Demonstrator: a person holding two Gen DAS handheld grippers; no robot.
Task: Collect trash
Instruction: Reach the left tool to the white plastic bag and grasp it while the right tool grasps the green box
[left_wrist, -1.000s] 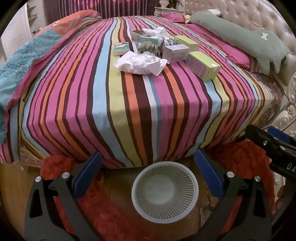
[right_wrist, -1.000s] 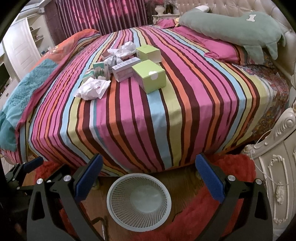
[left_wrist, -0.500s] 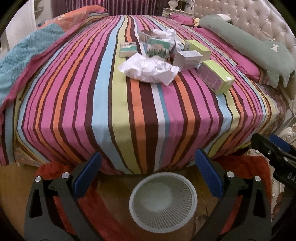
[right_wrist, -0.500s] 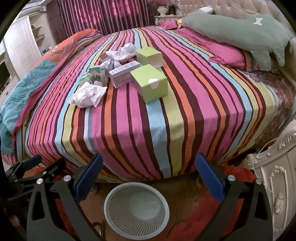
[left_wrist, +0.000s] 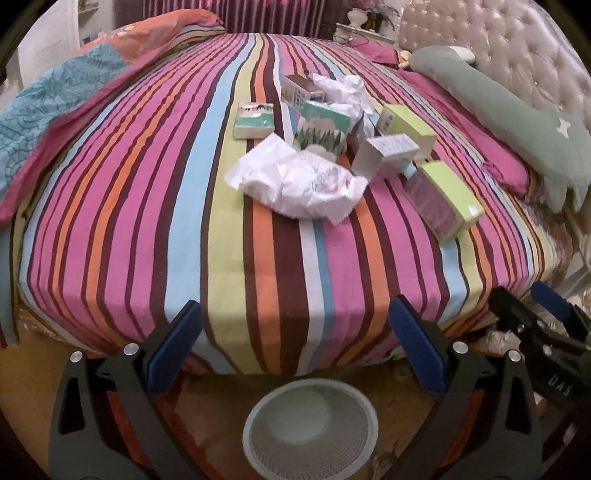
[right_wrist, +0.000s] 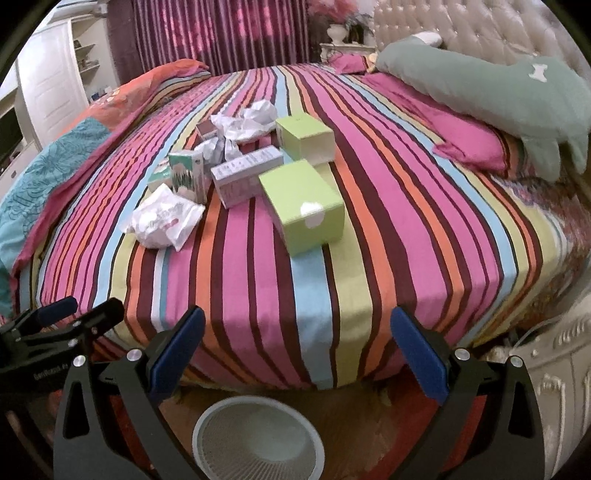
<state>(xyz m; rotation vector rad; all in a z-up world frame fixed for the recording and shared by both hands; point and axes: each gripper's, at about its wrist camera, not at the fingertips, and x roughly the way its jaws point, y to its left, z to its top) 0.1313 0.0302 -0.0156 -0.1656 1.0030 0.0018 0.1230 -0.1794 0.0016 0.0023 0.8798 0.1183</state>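
Left gripper (left_wrist: 295, 339) and right gripper (right_wrist: 297, 341) both gape wide, empty, above the white mesh wastebasket (left_wrist: 310, 428) on the floor at the bed's foot edge. Farther in, mid-bedspread (left_wrist: 147, 221): crumpled white plastic bag (left_wrist: 299, 182), green boxes (right_wrist: 304, 208), crumpled paper (right_wrist: 251, 120).

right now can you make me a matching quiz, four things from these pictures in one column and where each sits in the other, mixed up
Things:
1. white mesh basket
2. crumpled white bag
3. green plush pillow
4. lime green box

Places:
A. along the tufted headboard
B. on the floor at the foot of the bed
C. trash item nearest the bed's foot edge in the left wrist view
D. on the bed, closest box to the right gripper

Pairs: 1-B, 2-C, 3-A, 4-D
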